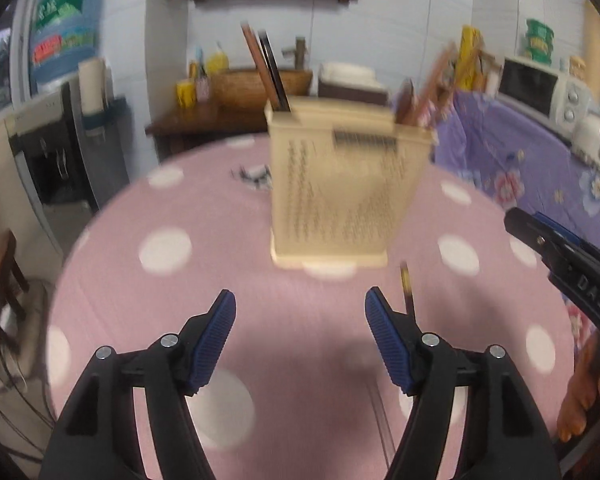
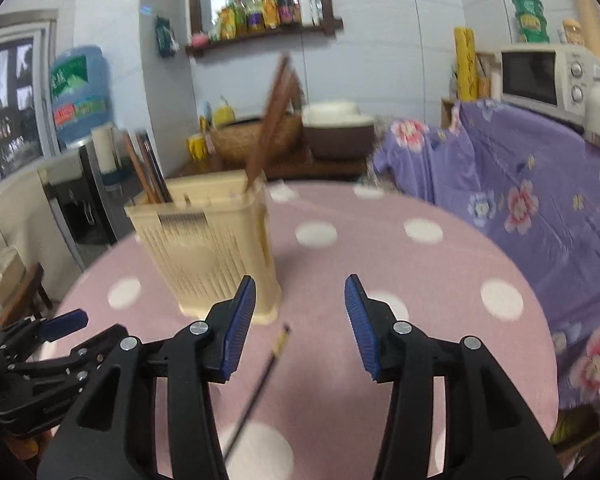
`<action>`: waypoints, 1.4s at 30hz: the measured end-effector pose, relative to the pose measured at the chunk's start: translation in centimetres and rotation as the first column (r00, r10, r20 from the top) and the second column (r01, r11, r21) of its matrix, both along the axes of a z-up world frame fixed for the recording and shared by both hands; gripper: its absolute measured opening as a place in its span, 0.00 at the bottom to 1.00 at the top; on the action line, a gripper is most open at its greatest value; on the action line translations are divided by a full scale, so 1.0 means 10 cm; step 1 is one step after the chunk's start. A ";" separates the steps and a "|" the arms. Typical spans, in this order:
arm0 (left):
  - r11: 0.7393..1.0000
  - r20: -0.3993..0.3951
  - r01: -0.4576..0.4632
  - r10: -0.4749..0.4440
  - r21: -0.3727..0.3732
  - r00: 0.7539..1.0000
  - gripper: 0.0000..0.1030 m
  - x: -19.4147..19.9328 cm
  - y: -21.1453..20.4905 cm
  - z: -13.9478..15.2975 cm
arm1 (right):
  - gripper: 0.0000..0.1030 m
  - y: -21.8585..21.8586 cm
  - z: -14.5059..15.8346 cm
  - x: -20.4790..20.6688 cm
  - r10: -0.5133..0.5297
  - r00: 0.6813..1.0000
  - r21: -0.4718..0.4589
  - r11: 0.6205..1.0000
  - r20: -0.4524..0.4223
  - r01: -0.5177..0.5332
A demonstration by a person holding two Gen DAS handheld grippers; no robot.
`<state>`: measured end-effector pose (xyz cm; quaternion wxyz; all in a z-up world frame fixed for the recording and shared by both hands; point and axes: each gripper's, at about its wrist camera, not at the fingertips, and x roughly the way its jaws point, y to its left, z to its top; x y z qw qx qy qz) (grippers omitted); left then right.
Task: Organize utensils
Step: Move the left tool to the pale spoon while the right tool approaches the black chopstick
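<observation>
L wrist view, left to right: left gripper [image 1: 300, 320] hangs over the pink polka-dot table [image 1: 120, 280] w/ jaws spread wide, nothing btwn the blue pads. Straight ahead of the gap stands the cream slotted utensil holder [image 1: 340, 192], upright on the table, well clear of the fingertips. Dark chopsticks [image 1: 270, 72] lean out of its left compartment; brown-handled utensils [image 1: 414, 100] poke from the right one, too blurred to tell what kind. A single loose chopstick [image 1: 407, 292] lies on the table just right of the right finger, outside the jaws, its lower end hidden behind that finger. Far right edge: the right gripper [image 1: 564, 256] shows side-on.

R wrist view: left gripper [image 2: 48, 344] low at the left edge. Holder [image 2: 212, 240] sits ahead-left of the right gripper [image 2: 300, 320], its base corner just behind the left fingertip. Right gripper's jaws also wide apart, empty. Loose chopstick [image 2: 260, 380] lies flat on the table below the gap, angled, pale tip nearer the holder, dark end running down behind the left finger. Not touching either pad. Purple floral cloth [image 2: 520, 184] at the right.
</observation>
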<state>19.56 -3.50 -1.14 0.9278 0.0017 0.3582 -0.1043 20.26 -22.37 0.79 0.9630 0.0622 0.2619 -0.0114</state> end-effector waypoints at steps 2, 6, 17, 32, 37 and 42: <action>1.000 -0.070 0.024 -0.024 -0.006 0.997 0.55 -0.06 -0.08 -0.20 | 0.46 -0.05 -0.17 -0.07 -0.021 0.999 0.000 1.000 -0.043 0.021; 0.997 -0.157 0.062 -0.068 -0.038 0.985 0.47 -0.11 -0.18 -0.43 | 0.46 -0.16 -0.41 -0.16 -0.040 0.993 0.028 0.999 -0.110 0.044; 0.996 -0.204 0.090 -0.089 -0.008 0.975 0.29 -0.19 -0.42 -0.61 | 0.46 -0.14 -0.44 -0.24 -0.031 0.994 0.053 0.998 -0.106 0.037; 0.999 -0.186 -0.020 0.026 0.035 0.982 0.10 -0.09 0.13 -0.62 | 0.46 0.15 -0.72 0.16 0.107 0.944 0.149 0.987 -0.311 -0.063; 1.000 -0.180 -0.019 0.020 0.012 0.983 0.10 -0.12 0.17 -0.62 | 0.46 0.43 -0.89 0.31 0.105 0.918 0.112 0.991 -0.382 -0.067; 1.000 -0.184 -0.015 0.015 0.003 0.983 0.10 -0.12 0.18 -0.62 | 0.22 0.54 -0.91 0.26 0.088 0.921 0.015 0.996 -0.380 -0.089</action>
